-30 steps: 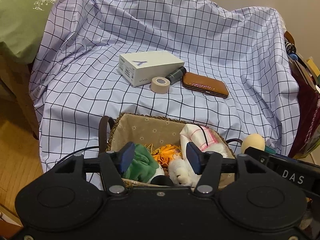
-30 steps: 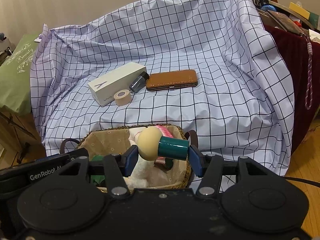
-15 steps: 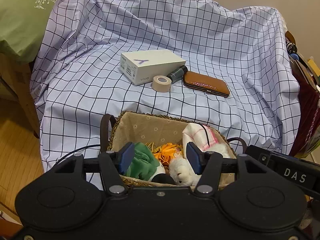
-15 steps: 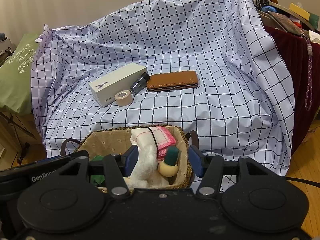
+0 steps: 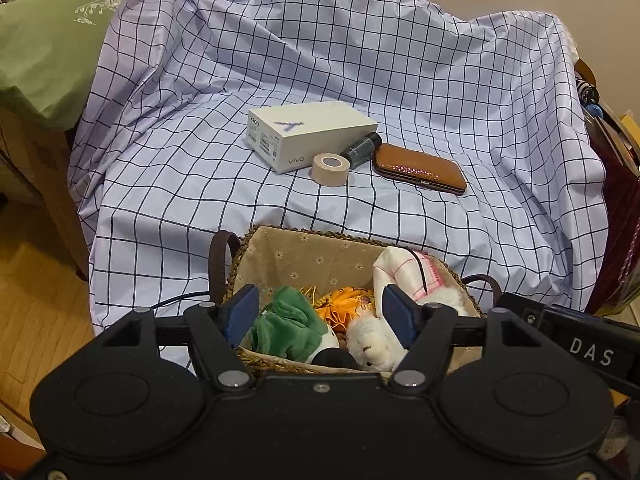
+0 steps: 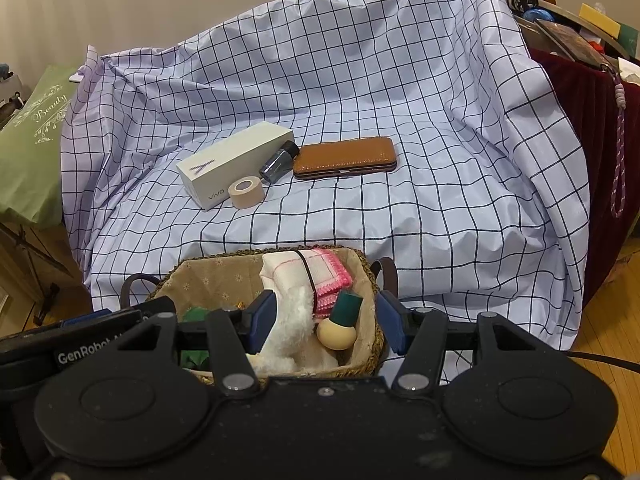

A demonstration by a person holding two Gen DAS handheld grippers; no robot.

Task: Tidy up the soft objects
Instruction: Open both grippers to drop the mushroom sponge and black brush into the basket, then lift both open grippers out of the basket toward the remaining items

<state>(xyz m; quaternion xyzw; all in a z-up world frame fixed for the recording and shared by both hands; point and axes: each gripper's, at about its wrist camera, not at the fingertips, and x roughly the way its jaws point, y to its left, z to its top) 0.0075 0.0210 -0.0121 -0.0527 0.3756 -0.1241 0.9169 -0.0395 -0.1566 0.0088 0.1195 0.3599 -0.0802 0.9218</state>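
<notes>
**Both grippers empty over the basket, soft things gathered inside**

My left gripper [image 5: 320, 314] hangs over the near rim of the basket [image 5: 304, 256], and its jaws have just been opening; they stand apart now with nothing pressed between the pads. The green plush [image 5: 286, 326] and the white fluffy toy [image 5: 374, 340] lie below the gap, not in it. I read this as a release stance: there is no reason to grip anything that already sits where it belongs.

My right gripper [image 6: 326, 322] is likewise parted and empty, above the basket's right end. Under it the sponge with the green handle [image 6: 338, 328] rests tilted against the lining, beside the white fluffy toy and the pink-edged cloth [image 6: 320, 276], with an orange fabric piece [image 5: 344, 304] toward the middle.

Further out on the checked sheet [image 6: 400, 216], well apart from the basket, sit the white box [image 6: 236, 164], the tape roll [image 6: 246, 193], the small dark bottle [image 6: 278, 162] and the brown case [image 6: 346, 158]. Those look hard, so I judge they stay out deliberately, and the sorting seems nearly finished.
</notes>
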